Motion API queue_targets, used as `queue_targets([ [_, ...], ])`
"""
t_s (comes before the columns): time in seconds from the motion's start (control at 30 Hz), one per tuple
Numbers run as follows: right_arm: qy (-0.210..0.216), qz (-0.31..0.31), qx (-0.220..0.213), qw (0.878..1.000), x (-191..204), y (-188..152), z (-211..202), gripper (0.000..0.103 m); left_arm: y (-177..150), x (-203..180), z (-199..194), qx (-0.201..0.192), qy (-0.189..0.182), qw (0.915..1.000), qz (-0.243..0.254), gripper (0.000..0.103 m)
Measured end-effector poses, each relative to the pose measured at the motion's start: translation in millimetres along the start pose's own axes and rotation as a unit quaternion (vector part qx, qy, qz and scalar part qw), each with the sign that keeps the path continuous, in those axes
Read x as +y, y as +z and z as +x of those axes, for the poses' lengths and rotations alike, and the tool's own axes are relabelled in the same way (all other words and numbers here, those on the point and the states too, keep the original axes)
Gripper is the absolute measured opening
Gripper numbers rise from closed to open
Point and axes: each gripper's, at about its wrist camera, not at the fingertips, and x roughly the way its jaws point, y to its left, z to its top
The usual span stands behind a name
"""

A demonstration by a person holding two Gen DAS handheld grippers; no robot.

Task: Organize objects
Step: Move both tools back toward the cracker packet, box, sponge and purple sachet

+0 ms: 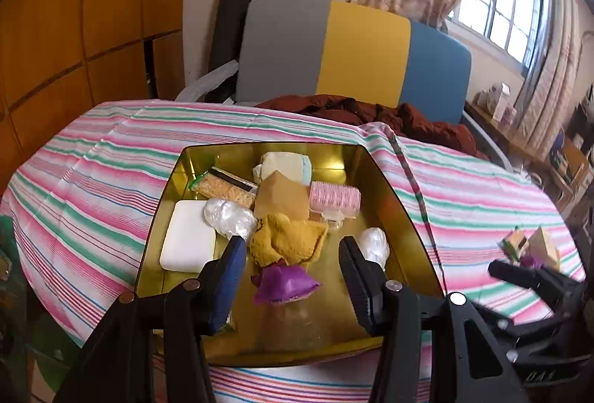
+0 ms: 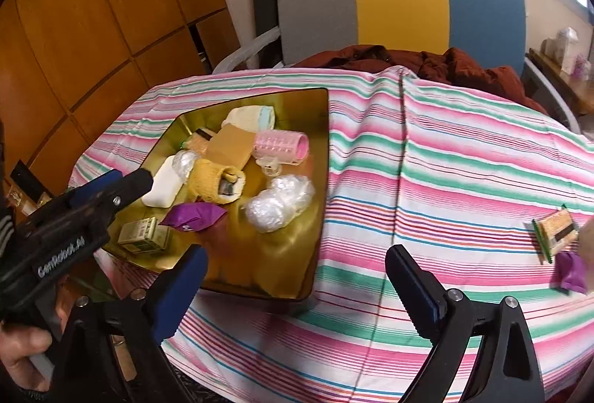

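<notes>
Clutter fills the gold tray (image 2: pixel 315 128) on the striped tablecloth (image 2: pixel 464 150): a white soap bar (image 2: pixel 163 184), a mustard knitted cloth (image 2: pixel 211 182), a pink hair roller (image 2: pixel 282 144), a tan card (image 2: pixel 228 147), a folded cream-and-blue cloth (image 2: pixel 250 117), crumpled clear plastic (image 2: pixel 278 202), a purple pouch (image 2: pixel 195 216) and a small green box (image 2: pixel 143 236). Gathering them in one container looks like the point of the sorting, so most of the job seems done. The left gripper (image 1: pixel 293 243) hangs low over the tray's near half with its jaws spread wide and nothing between them; the purple pouch (image 1: pixel 284 286) lies just below the gap, loose on the tray floor. The right gripper (image 2: pixel 297 254) hovers above bare cloth just beside the tray's right edge, also wide open and empty. Well apart, at the table's right side, a second purple pouch (image 2: pixel 573 271) and a patterned packet (image 2: pixel 557 234) lie outside the tray, likely the remaining items. A person's hand (image 2: pixel 22 347) grips the left tool's handle. The right gripper appears best placed to fetch those strays, though they sit at the frame's edge and are partly cut off
</notes>
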Motion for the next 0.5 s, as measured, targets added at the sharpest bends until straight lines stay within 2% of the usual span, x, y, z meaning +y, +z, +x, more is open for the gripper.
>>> queue_targets([
  [0.2,-0.019,0.008,-0.010,1.000,-12.5,-2.0,-7.7,0.101,-1.3,-17.4,-9.0,-0.014,-0.004,0.9992,0.037,0.053],
  [0.5,-0.064,0.055,-0.005,0.996,-58.7,-2.0,-13.8,0.102,-0.9,-38.5,-9.0,-0.011,-0.024,0.9976,0.065,0.053],
])
